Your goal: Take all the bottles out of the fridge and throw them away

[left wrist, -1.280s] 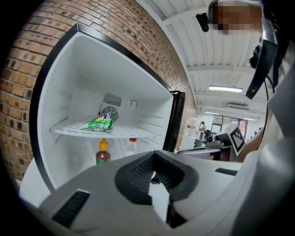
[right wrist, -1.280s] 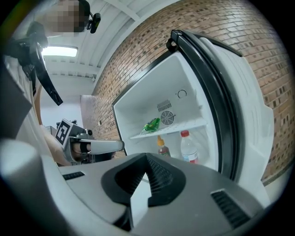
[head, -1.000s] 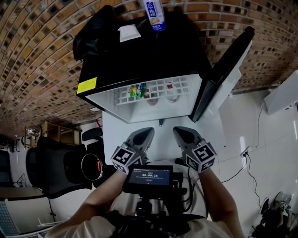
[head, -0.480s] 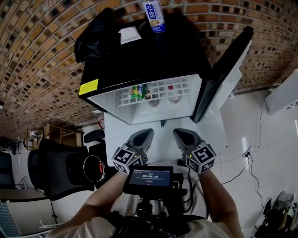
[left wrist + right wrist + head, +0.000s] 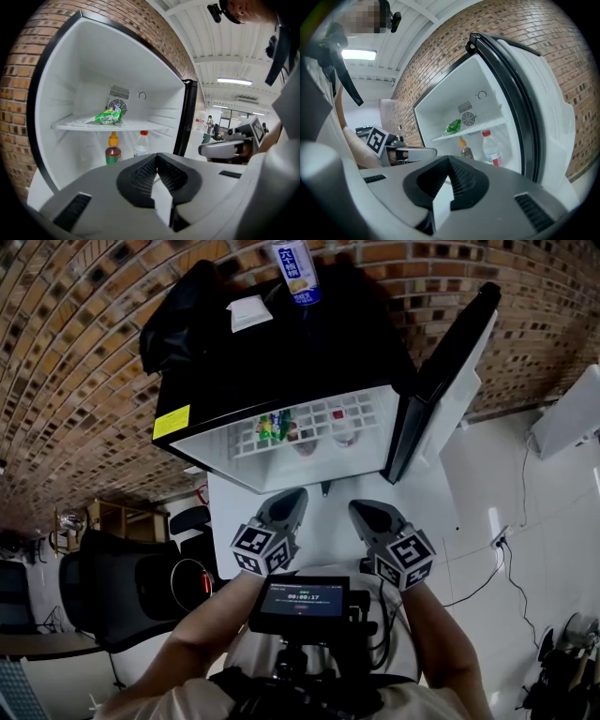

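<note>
Left gripper (image 5: 294,497) has crept toward the fridge (image 5: 281,362), jaws closed, empty. Right gripper (image 5: 364,510) hasn't moved, also closed and empty. Door open; sauce bottle (image 5: 112,151) and water bottle (image 5: 141,143) under the shelf, untouched. Reach likely just starting.

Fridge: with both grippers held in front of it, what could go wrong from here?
The sauce bottle and the clear bottle stand close together under the shelf; reaching for one may tip the other. The left gripper and right gripper are both shut, so pushing in before opening could knock a bottle over.
</note>
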Demonstrator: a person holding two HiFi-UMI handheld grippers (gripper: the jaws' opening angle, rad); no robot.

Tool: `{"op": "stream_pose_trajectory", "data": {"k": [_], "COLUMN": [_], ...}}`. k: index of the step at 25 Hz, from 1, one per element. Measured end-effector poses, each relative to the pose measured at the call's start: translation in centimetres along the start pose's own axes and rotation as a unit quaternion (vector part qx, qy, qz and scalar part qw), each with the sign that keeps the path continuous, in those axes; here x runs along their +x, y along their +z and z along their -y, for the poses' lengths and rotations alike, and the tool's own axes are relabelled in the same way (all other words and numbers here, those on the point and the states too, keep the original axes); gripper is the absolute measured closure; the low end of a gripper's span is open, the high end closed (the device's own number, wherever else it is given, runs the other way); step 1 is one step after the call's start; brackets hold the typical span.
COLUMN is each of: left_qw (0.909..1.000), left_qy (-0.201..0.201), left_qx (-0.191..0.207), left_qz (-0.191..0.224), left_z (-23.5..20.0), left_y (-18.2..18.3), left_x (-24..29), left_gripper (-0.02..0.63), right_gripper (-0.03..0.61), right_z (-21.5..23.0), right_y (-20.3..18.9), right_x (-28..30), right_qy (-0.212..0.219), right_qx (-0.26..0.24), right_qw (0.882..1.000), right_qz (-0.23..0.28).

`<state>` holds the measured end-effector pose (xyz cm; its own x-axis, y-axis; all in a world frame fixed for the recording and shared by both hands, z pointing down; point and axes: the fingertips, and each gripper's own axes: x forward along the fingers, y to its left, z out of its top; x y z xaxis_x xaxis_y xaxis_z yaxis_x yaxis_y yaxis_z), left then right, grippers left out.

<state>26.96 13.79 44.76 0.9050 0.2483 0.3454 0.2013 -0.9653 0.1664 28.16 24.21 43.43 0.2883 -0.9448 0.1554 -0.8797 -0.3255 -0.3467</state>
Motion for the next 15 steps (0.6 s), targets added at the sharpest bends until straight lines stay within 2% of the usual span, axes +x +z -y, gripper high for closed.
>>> {"op": "stream_pose_trajectory", "data": {"k": [7, 12, 13, 15], "left_qw": [0.9985, 0.9973, 0.997, 0.9966], "left_qy": [-0.013, 0.003, 0.01, 0.02], "left_qx": [0.047, 0.051, 0.053, 0.055], "left_qz": [-0.026, -0.052, -0.055, -0.058], "left_z": [-1.6, -2.5, -2.7, -2.9], "left_y": [0.1, -0.9, -1.0, -0.9], "left_x": [6.7, 11.6, 12.4, 14.0], "left_gripper": [0.595, 0.59, 0.575, 0.478], "right_gripper": [0.577, 0.577, 0.577, 0.577], "right_z": [0.4, 1.3, 1.5, 2.1], "right_y": [-0.4, -0.8, -0.9, -1.1], "right_x": [-1.2, -2.8, -3.2, -3.9], "right_qy": [-0.017, -0.04, -0.046, -0.056], "right_qx": [0.009, 0.021, 0.025, 0.03], "right_qw": [1.0, 0.999, 0.999, 0.998], "right_qz": [0.0, 0.004, 0.005, 0.008]}}
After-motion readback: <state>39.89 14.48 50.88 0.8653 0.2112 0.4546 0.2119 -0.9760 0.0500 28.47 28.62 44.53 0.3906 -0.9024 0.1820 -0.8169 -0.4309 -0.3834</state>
